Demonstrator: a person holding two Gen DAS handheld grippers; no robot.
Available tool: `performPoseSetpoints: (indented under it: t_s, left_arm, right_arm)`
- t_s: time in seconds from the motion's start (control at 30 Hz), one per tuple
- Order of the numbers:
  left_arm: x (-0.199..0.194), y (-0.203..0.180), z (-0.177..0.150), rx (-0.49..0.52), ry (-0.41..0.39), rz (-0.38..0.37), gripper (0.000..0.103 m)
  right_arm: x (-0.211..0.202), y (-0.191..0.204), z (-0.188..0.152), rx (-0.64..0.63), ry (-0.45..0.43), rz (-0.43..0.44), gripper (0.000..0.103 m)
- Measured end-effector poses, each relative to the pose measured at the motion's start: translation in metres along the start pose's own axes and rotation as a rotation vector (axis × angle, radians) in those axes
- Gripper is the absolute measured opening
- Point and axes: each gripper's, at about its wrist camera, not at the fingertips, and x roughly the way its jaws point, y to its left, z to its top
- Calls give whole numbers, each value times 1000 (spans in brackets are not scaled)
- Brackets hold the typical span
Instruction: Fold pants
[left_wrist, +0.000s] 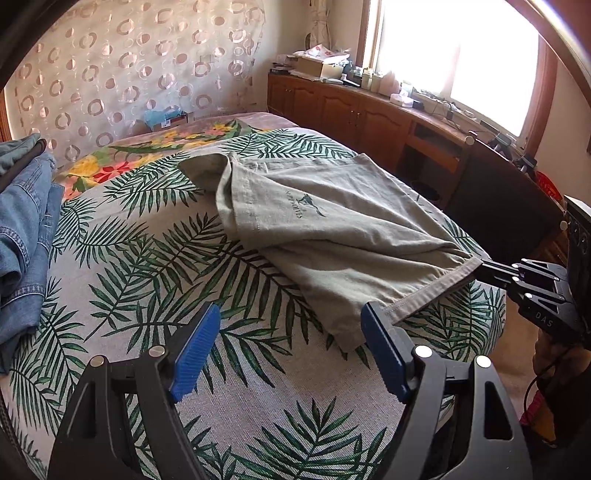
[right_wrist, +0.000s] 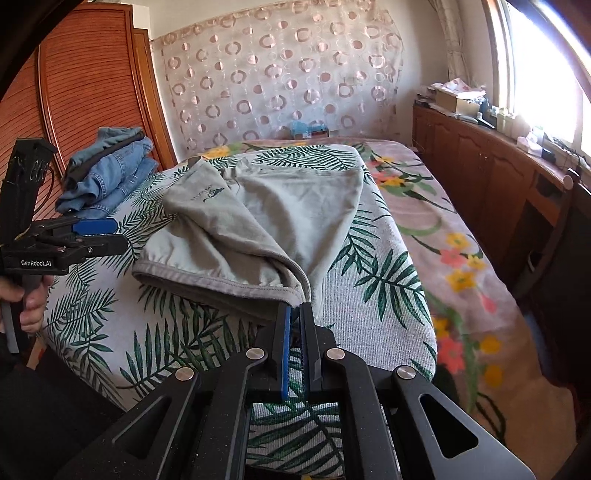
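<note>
Grey-green pants (left_wrist: 317, 229) with a small dark logo lie folded on the leaf-print bed cover (left_wrist: 147, 258). They also show in the right wrist view (right_wrist: 236, 221). My right gripper (right_wrist: 295, 314) is shut on the corner of the pants' waistband and lifts it slightly; it also shows at the right of the left wrist view (left_wrist: 484, 267). My left gripper (left_wrist: 291, 343) is open and empty, just in front of the near edge of the pants. It also shows at the left of the right wrist view (right_wrist: 114, 232), held by a hand.
A stack of folded blue jeans (left_wrist: 26, 229) lies on the bed's left side; it also shows in the right wrist view (right_wrist: 110, 173). A wooden cabinet (left_wrist: 351, 110) with clutter runs under the window on the right. A floral blanket (right_wrist: 461, 258) covers the bed's right part.
</note>
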Motion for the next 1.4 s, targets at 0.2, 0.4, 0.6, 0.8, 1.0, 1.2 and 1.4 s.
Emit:
performPoseSetpoints:
  t_s: [0.2, 0.4, 0.6, 0.8, 1.0, 1.2, 1.4]
  left_arm:
    - [-1, 3, 1, -12, -12, 17, 79]
    - [-4, 12, -1, -32, -23, 33, 79]
    - [-5, 22, -1, -53, -32, 51, 79]
    - [-7, 34, -1, -73, -39, 70, 79]
    - [-6, 42, -1, -87, -48, 84, 79]
    - [-6, 47, -3, -93, -47, 94, 79]
    - [-7, 52, -5, -96, -45, 103, 79]
  right_arm:
    - [-1, -4, 3, 16, 11, -6, 4]
    - [-11, -6, 8, 14, -16, -17, 5]
    - [-10, 5, 19, -11, -39, 1, 14]
    - [13, 28, 39, -44, -58, 71, 35]
    - [50, 54, 71, -113, -30, 168, 35]
    - [89, 80, 94, -192, 8, 217, 35]
    - [124, 94, 107, -251, 59, 223, 35]
